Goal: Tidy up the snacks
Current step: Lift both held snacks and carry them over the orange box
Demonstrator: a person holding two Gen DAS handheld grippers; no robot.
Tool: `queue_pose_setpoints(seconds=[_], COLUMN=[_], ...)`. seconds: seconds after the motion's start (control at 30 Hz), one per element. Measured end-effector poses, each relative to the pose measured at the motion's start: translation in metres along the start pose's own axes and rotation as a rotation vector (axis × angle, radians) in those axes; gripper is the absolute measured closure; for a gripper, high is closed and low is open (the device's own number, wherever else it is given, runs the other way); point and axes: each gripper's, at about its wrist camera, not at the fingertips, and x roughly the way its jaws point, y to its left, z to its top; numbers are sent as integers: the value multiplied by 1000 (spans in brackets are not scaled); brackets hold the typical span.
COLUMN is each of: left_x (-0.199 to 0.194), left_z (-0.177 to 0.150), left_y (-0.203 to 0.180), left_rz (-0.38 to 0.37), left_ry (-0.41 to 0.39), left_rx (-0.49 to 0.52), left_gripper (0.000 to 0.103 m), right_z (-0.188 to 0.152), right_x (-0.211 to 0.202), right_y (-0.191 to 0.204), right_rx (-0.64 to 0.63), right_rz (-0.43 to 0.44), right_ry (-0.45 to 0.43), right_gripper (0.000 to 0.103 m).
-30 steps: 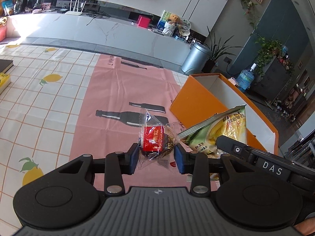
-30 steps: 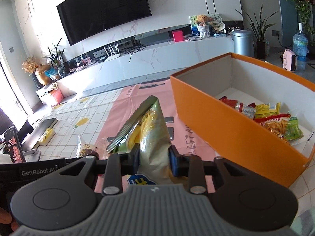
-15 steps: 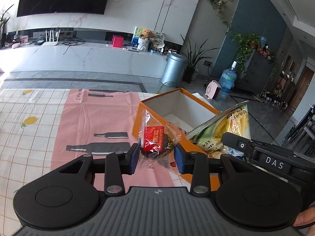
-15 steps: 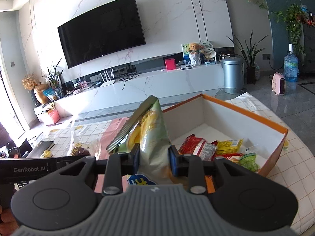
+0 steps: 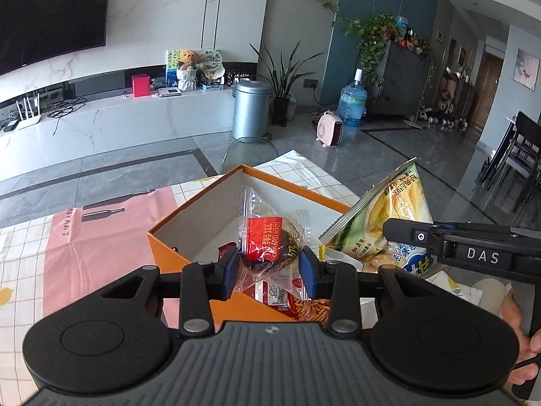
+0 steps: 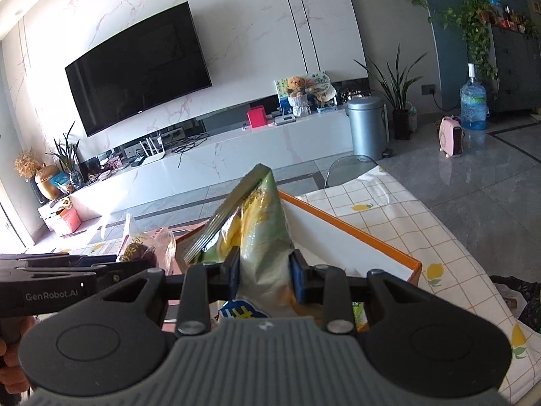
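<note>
My left gripper [image 5: 268, 272] is shut on a clear snack packet with a red label [image 5: 267, 242], held above the open orange box [image 5: 175, 237]. Several snack packs [image 5: 304, 306] lie inside the box below it. My right gripper [image 6: 265, 275] is shut on a green and yellow chip bag [image 6: 260, 223], also held over the orange box [image 6: 355, 231]. In the left wrist view the chip bag [image 5: 389, 216] hangs at the right, beside the right gripper's black body. In the right wrist view the clear packet [image 6: 142, 247] shows at the left.
The box stands on a table with a checked lemon-print cloth [image 6: 422, 216] and a pink bottle-print mat [image 5: 101, 233]. The table's edge drops to a grey tiled floor [image 6: 490, 182]. Beyond are a metal bin [image 5: 250, 108], a small pink heater [image 5: 331, 130] and a white TV counter [image 6: 236, 149].
Both grippers have risen and moved over the orange box with their packets still held. The box's inside now lies directly under the left gripper.
</note>
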Motion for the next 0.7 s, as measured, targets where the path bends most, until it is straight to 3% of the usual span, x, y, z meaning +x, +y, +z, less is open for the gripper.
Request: queue_pose_setpoints(seconds=[0.27,0.47,0.7], left_x=[68,107,139], left_z=[15,15,14], left_y=[13,23,27], left_rz=[29,66,119], left_ry=[167,279,379], left_rx=[88,156,264], left_gripper=[60,60,60], right_z=[25,36,39], right_x=[85,160,216], right_y=[-13,-6,-5], right_rx=[-34,-137,-152], right_rz=[0,-28,-46], right_ry=[148,254,322], right_gripper=[76,76,76])
